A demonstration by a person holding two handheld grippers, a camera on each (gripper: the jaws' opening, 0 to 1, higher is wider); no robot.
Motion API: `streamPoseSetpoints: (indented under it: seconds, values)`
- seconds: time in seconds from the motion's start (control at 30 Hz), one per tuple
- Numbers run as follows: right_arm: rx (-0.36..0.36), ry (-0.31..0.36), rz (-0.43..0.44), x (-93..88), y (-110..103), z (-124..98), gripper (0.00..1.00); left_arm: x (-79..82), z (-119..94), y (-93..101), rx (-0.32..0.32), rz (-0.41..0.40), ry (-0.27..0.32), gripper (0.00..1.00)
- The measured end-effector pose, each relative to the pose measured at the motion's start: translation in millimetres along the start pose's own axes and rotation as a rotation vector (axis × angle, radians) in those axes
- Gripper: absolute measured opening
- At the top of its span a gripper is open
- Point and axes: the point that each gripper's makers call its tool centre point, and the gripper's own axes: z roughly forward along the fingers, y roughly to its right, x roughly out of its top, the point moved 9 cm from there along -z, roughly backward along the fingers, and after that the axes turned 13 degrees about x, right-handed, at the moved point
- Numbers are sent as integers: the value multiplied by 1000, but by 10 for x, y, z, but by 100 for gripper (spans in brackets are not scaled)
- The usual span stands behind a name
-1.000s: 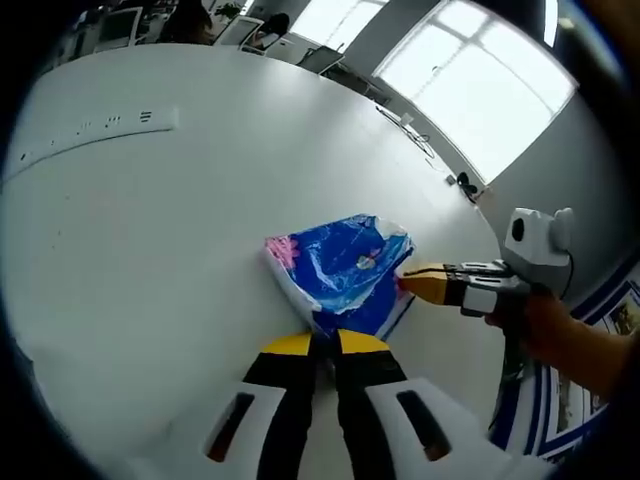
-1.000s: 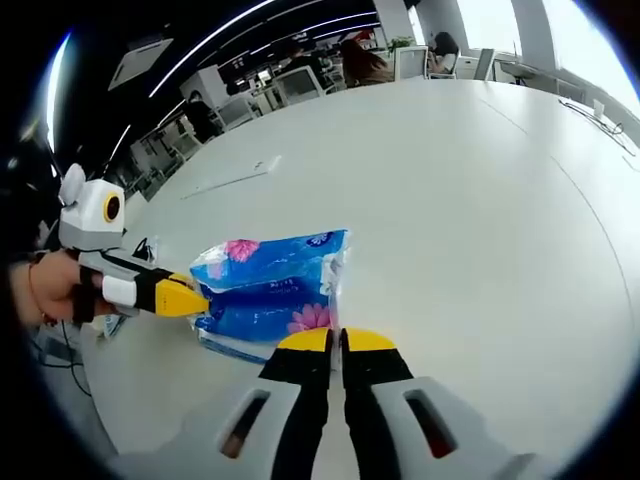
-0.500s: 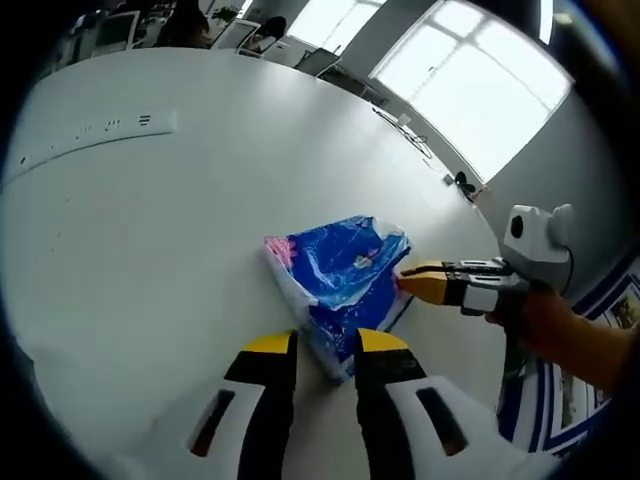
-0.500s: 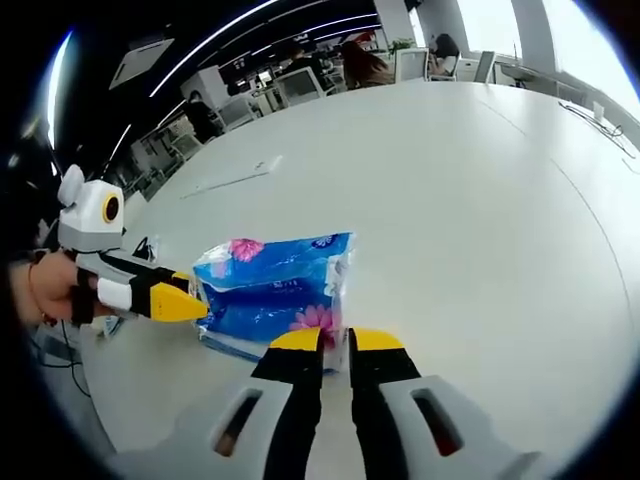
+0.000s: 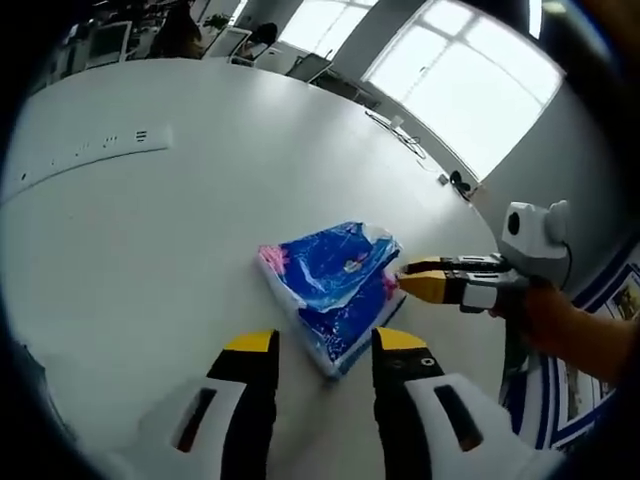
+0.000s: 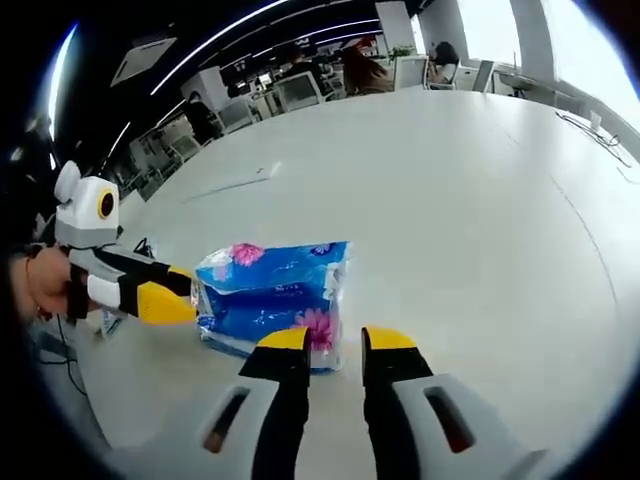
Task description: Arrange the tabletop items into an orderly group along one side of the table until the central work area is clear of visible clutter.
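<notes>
Both tongs, left [image 5: 325, 342] and right [image 6: 336, 340], have just opened off the pack [image 5: 330, 282], leaving it placed on the desk [image 5: 150, 230].

1. A large white table [image 5: 150, 250] with a rounded edge runs far across both views.
2. A blue tissue pack [image 5: 330, 283] with pink flowers lies flat on it, near.
3. A flat white strip [image 5: 85, 155] lies far off on the table.
</notes>
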Motion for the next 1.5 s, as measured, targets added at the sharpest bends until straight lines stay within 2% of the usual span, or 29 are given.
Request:
streamPoseSetpoints:
  seconds: [0.33, 0.73, 1.07, 1.5]
  values:
    - [-12, 33, -17, 86, -106, -103, 23, 23, -166, 6, -2, 22, 24, 47]
    - [-21, 56, -39, 145, -198, -240, 29, 40, -412, 10, 3, 41, 69, 53]
    - [-3, 71, -74, 216, -392, -367, 34, 20, -578, -9, 8, 53, 90, 58]
    - [47, 69, -129, 348, -683, -382, 40, 7, -935, -107, 26, 47, 138, 64]
